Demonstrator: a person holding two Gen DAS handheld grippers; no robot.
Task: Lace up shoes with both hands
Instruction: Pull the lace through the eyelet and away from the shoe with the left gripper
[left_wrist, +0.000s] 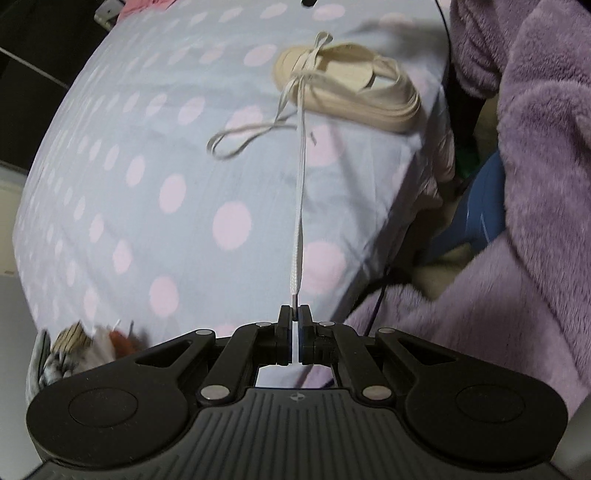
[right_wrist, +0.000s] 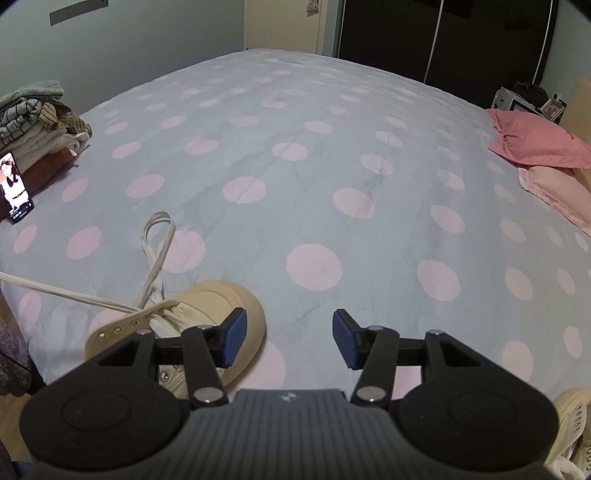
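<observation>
Lace end pulled taut from the beige shoe; other gripper waits empty.

The left gripper (left_wrist: 294, 314) is clamped on the tip of the white lace (left_wrist: 301, 177), which runs in a straight, tight line to the eyelets of the beige shoe (left_wrist: 347, 83) lying on the dotted bedspread (left_wrist: 147, 184) near the bed's edge. A slack loop of lace (left_wrist: 240, 138) lies left of the shoe. The right gripper (right_wrist: 288, 341) hovers just right of the shoe's toe, its jaws parted with nothing between them. The step looks like drawing the lace through an eyelet; next, the free gripper likely needs to steady the shoe or take the loose loop. Which eyelet the taut lace leaves is too blurred to tell, and a second shoe (right_wrist: 570, 421) is cut off at the right view's corner.
</observation>
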